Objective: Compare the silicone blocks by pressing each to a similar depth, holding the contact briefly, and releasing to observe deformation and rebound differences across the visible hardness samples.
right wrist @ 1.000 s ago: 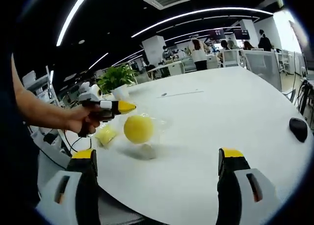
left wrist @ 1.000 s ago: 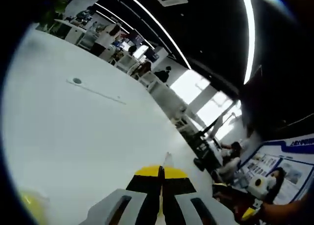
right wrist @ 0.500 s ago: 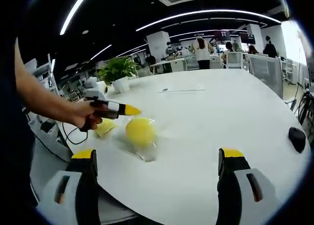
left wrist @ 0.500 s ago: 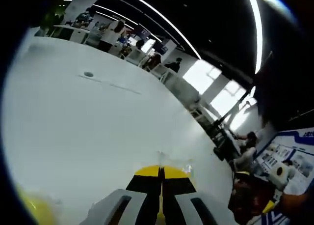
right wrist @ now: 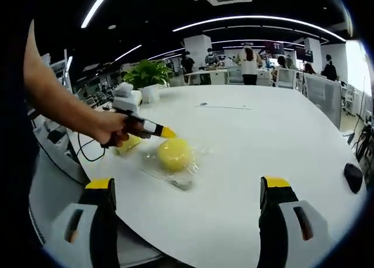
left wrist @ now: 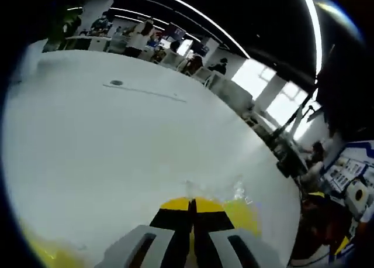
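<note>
1. The left gripper (right wrist: 166, 131) is seen with jaws pressed together, empty, left of centre in the right gripper view.
2. The right gripper (right wrist: 188, 189) is held wide apart, empty.
3. The round yellow silicone block (right wrist: 175, 154) is seen at centre, on the white table (right wrist: 280, 139).

A broad white table (right wrist: 251, 145) spreads ahead of the right gripper's jaws — a black mouse (right wrist: 352, 177) lies off to their right, near the edge. A potted plant (right wrist: 147, 78) stands at the far left edge. Beyond it — people (right wrist: 249, 62) at desks, ceiling light strips (right wrist: 257, 19) overhead.
</note>
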Motion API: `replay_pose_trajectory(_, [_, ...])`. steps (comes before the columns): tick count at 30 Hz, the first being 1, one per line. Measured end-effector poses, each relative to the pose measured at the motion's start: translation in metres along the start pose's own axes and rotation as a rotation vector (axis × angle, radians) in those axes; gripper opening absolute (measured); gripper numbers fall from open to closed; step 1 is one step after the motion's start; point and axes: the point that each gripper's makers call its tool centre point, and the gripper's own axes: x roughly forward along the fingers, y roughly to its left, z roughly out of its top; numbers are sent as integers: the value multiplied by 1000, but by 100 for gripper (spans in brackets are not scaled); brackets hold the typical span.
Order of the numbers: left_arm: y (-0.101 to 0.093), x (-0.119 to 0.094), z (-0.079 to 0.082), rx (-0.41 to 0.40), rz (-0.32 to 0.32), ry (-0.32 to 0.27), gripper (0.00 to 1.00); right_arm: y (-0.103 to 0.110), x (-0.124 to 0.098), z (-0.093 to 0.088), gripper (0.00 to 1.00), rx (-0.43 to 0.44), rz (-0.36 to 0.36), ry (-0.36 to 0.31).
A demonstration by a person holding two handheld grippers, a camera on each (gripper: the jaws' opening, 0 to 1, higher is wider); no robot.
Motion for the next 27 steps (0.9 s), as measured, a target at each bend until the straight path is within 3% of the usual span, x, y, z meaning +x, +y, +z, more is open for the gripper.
replay_pose_trajectory(3, [-1,2,1,-1,-8,-4,0,-1,1,0,96,8,-2,3])
replay_pose_trajectory(6, [3,4,-1,109,7,12,0,-1,1,-1,96,17,-5,10])
replay_pose_trajectory(15, [6,3,3,71,18,3,6,-2,3,1,96,22,-9,11])
replay_pose_trajectory(16, [8,1,6,78,32,-8,14,-2,4,0,96,26,-7,13])
replay_pose_trajectory(18, [-4,-2,22,58,-44,-94,32,-2,4,0,96,28,-8,16])
replay_pose_trajectory(19, [2,-6,23,79,-12,-86,43,-1,5,1,96,30,-8,16])
replay_pose_trajectory(22, [-10,-16,55,121,-63,-204,75,0,7,3,96,26,-2,13])
replay_pose_trajectory(25, [-20,-26,75,179,-110,-257,96,0,8,5,96,26,-1,10])
replay_pose_trajectory(27, [-24,-39,87,270,-125,-284,100,-1,9,8,96,27,0,6])
